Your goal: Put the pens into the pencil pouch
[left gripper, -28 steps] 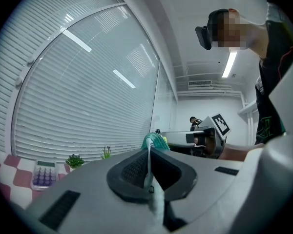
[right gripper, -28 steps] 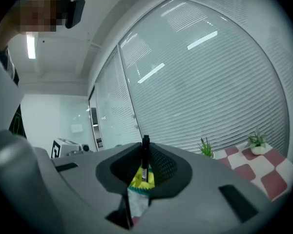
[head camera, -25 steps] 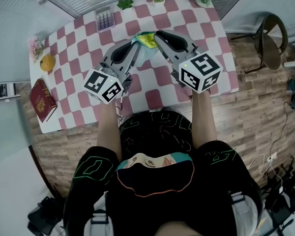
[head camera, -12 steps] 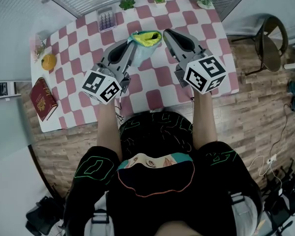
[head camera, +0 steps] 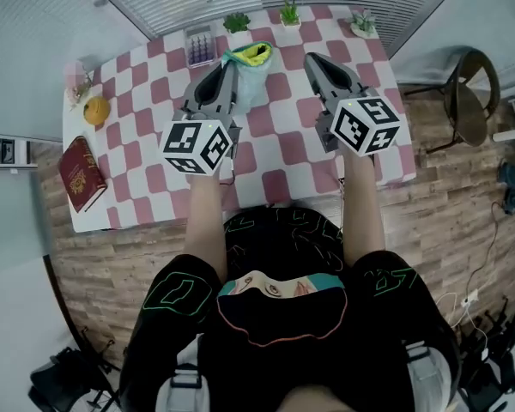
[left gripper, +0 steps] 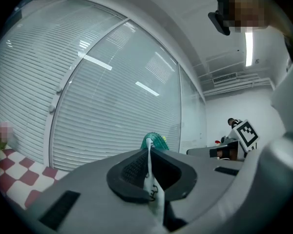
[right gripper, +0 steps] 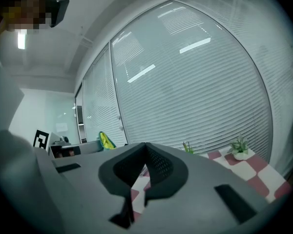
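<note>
- Clamping the left gripper [left gripper: 149,152] on the rim of the teal, yellow-lined fabric pencil pouch [head camera: 256,69].
- Just closing the right gripper [right gripper: 145,149] fully on nothing, pouch at its left.

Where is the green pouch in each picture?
Head view: pouch, top middle of the table.
Left gripper view: pouch low centre, pinched by the left gripper.
Right gripper view: pouch small, middle left.
Shared landmark: the pink checkered table.
</note>
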`<state>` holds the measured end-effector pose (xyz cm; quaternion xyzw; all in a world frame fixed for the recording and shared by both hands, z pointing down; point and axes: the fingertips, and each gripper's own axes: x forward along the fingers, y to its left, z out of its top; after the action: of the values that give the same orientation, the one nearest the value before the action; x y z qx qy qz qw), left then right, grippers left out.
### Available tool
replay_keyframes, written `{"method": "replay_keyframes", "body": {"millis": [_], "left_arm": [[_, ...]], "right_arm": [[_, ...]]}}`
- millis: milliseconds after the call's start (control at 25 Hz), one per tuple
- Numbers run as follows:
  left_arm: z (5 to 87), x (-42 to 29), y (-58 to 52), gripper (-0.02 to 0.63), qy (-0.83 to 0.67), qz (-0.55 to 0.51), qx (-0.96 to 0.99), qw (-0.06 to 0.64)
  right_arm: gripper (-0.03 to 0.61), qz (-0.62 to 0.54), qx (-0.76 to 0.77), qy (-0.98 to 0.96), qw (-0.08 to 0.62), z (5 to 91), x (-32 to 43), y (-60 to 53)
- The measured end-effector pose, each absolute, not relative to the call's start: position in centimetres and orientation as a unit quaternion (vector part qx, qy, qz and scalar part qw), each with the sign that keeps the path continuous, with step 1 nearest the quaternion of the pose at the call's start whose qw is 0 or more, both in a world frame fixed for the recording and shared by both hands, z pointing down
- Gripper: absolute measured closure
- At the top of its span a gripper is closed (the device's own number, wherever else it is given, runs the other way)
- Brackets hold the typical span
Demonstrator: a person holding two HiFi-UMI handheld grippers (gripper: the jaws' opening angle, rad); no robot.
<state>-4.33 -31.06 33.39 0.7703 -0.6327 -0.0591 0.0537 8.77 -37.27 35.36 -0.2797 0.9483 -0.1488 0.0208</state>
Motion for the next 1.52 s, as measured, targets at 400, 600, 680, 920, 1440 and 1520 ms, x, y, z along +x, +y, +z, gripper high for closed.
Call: {"method": "replay_keyframes", "body": {"millis": [400,600,680,920,1440,1520], "left_arm": [[29.6,-10.6,-31.6,0.612,-0.743,-0.091,0.662,0.038],[27.5,-13.2,-31.5,0.612,-0.781,-0.112,0.615,0.025],[27.4,-13.7,-31.1,0.612,-0.791,-0.109,0.602,0.021],[27.1,-14.1,-30.7,0.612,-0.797,-0.109,0.594,0.014],[25.8,-12.1,-31.2,0.612,-0.783,-0.115,0.611,0.005],[25.9,-11.7,-31.3,0.612,-0.781,-0.113,0.614,0.005]], "right_arm": [[0.577,-0.124,-0.341,0.932,0.002,31.7,9.0,-41.3],[0.577,-0.099,-0.349,0.932,0.010,29.4,8.2,-41.4],[0.577,-0.086,-0.351,0.932,0.011,28.8,8.0,-41.1],[0.577,-0.060,-0.350,0.935,0.013,27.8,7.7,-40.6],[0.577,-0.045,-0.375,0.926,0.010,27.0,10.7,-40.0],[0.576,-0.046,-0.379,0.924,0.011,27.2,11.2,-39.9]]}}
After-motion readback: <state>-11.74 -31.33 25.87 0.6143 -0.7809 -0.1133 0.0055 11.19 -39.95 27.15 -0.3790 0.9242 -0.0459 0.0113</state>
